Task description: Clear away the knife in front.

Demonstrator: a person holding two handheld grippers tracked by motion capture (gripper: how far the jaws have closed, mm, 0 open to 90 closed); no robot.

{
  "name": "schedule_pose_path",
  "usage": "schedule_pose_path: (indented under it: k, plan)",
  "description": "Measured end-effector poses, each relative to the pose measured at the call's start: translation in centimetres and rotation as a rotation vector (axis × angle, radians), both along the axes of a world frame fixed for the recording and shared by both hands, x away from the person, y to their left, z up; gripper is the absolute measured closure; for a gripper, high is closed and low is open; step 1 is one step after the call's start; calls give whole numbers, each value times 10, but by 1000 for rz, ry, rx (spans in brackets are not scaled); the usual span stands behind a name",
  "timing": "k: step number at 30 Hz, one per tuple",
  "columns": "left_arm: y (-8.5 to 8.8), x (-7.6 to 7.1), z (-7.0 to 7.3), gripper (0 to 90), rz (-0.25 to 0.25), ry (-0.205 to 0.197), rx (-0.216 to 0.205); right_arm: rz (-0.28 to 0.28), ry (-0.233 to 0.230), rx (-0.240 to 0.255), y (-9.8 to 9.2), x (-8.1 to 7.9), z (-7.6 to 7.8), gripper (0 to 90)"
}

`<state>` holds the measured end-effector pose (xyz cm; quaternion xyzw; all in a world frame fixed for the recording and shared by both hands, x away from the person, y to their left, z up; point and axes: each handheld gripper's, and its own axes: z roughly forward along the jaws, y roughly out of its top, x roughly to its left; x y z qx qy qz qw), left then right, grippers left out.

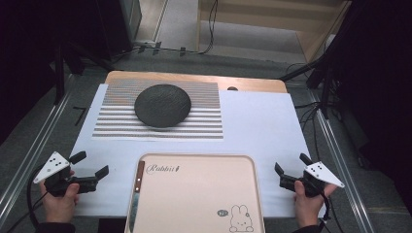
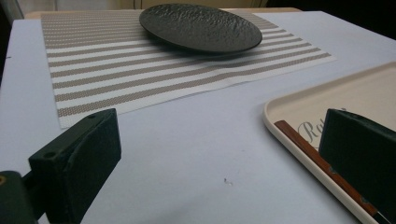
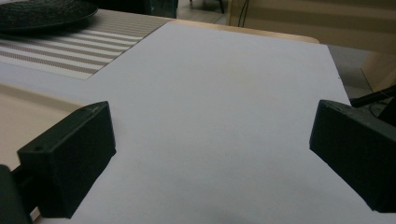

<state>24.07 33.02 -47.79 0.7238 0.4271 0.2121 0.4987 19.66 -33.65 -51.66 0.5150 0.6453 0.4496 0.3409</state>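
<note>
Tray (image 1: pixel 194 194) at near table edge, between wide-open empty left gripper (image 1: pixel 91 165) and right gripper (image 1: pixel 292 164)

I am seeing a black round textured plate (image 1: pixel 162 105) lying flat on a striped placemat (image 1: pixel 204 121) at the table's far left. A beige tray (image 1: pixel 194 194) printed "Rabbit" is sitting near me, a brown-handled utensil (image 1: pixel 139 176) lying along its left edge.

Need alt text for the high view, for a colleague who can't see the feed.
A person's hands hold the left gripper and right gripper, both open, either side of a beige rabbit-print tray at the near edge. Beyond it, a black plate sits on a striped placemat.
</note>
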Motion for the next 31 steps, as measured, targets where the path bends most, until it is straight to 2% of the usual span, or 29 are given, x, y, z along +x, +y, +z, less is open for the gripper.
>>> schedule_pose_path:
  k: [6,13,16,31]
  plan:
    - [13,2,-2,0,34,1,-24,2,-1,2,0,0,0,0]
    - [22,1,-2,0,59,-18,-31,4,-2,-1,0,0,0,0]
    - [27,1,-1,0,69,-14,-34,6,-3,3,-1,0,0,0]
    - [28,2,-4,0,82,-6,-50,9,2,2,0,1,0,0]
